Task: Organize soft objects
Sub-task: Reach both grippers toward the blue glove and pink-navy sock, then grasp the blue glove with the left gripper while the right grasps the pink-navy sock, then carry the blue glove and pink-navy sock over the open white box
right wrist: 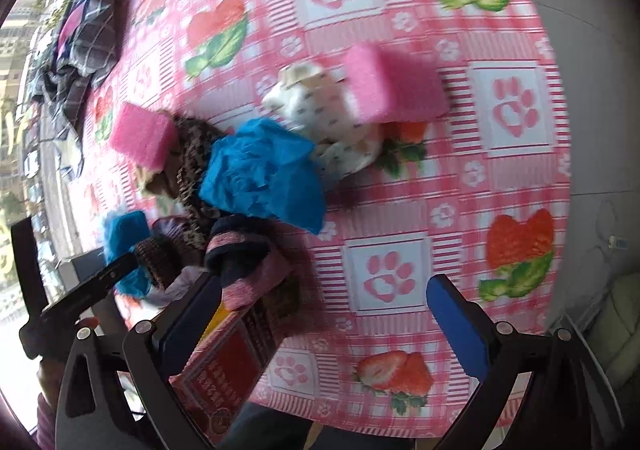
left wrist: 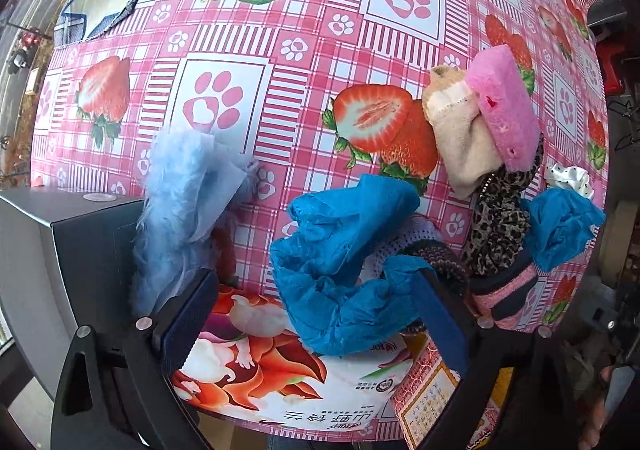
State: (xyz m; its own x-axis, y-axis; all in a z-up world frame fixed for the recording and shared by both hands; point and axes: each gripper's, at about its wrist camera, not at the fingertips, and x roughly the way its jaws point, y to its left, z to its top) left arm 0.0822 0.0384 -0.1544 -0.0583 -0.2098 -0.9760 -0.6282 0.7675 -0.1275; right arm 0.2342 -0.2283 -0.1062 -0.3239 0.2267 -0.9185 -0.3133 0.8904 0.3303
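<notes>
Both grippers' jaws stand released: the left gripper (left wrist: 316,314) straddles a crumpled blue cloth (left wrist: 344,258), the right gripper (right wrist: 324,314) hangs over the bench (right wrist: 400,210).

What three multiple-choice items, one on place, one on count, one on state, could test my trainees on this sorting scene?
1. In the left wrist view, where does the blue crumpled cover lie?
A. Between the left tongs' fingers
B. On the far star-patterned cloth
C. On the floor

2. How many pink sponges show in the right wrist view?
A. None
B. Two
C. Five

3. How do the right tongs stand?
A. Shut on a sponge
B. Open, nothing between the pads
C. Shut on a box

Answers:
1 A, the cover sits between the two dark pads.
2 B, one sponge lies left, another sponge right.
3 B, only tablecloth shows between the pads.
</notes>
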